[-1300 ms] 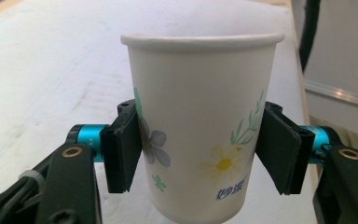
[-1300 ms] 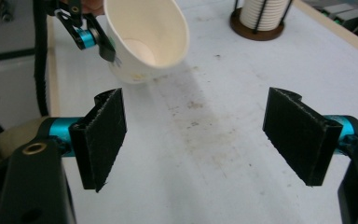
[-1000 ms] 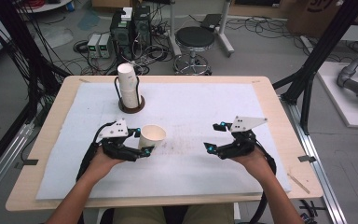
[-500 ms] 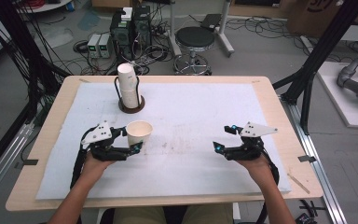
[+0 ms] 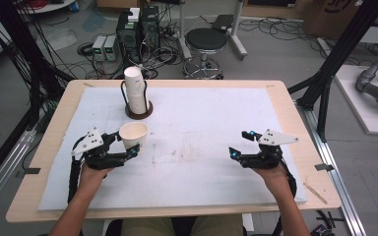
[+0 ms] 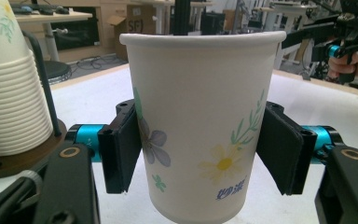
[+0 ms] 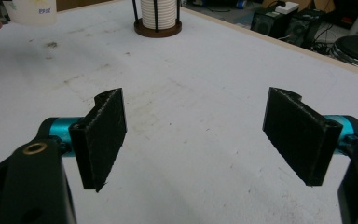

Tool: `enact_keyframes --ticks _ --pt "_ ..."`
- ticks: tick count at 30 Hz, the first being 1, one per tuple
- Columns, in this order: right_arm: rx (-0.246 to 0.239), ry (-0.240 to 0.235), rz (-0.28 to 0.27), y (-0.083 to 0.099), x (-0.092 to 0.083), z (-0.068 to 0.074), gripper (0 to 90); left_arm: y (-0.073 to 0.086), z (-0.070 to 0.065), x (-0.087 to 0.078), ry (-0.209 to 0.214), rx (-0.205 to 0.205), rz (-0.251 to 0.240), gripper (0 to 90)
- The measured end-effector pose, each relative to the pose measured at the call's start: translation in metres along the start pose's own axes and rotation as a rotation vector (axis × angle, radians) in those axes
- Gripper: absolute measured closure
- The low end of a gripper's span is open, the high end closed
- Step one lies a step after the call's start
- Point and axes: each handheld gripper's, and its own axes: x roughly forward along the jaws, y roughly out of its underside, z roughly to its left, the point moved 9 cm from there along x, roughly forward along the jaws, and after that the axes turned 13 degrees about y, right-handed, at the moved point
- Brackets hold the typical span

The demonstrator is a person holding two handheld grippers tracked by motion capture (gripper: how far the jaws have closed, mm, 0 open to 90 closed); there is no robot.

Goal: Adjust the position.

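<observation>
A white paper cup (image 5: 133, 135) printed with flowers stands upright between the jaws of my left gripper (image 5: 128, 146), at the left of the white mat (image 5: 202, 118). In the left gripper view both pads press the sides of the cup (image 6: 200, 121), so my left gripper (image 6: 200, 154) is shut on it; the cup's base is cut off by the frame. My right gripper (image 5: 239, 143) is at the right of the mat. Its jaws stand wide apart with nothing between them, as the right gripper (image 7: 196, 135) view shows.
A stack of paper cups in a round wire holder (image 5: 135, 96) stands at the back left of the mat, just behind the held cup, and close on the left in the left gripper view (image 6: 9, 93). The wooden table edge (image 5: 295, 113) frames the mat.
My left gripper has carried the cup to the left and slightly away from me. My right gripper has shifted a little to the right and stayed open.
</observation>
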Motion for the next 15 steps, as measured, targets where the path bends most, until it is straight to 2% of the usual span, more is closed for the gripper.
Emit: enact_keyframes --ticks 9,15 --pt "-0.002 0.006 -0.008 0.0007 -0.0006 -0.0012 21.8 -0.003 0.0029 -0.007 -0.032 0.003 -0.027 34.7" --pt "0.003 0.003 -0.012 -0.0004 -0.0021 -0.0013 21.8 -0.0034 0.0043 -0.0083 -0.037 0.005 -0.034 34.7"
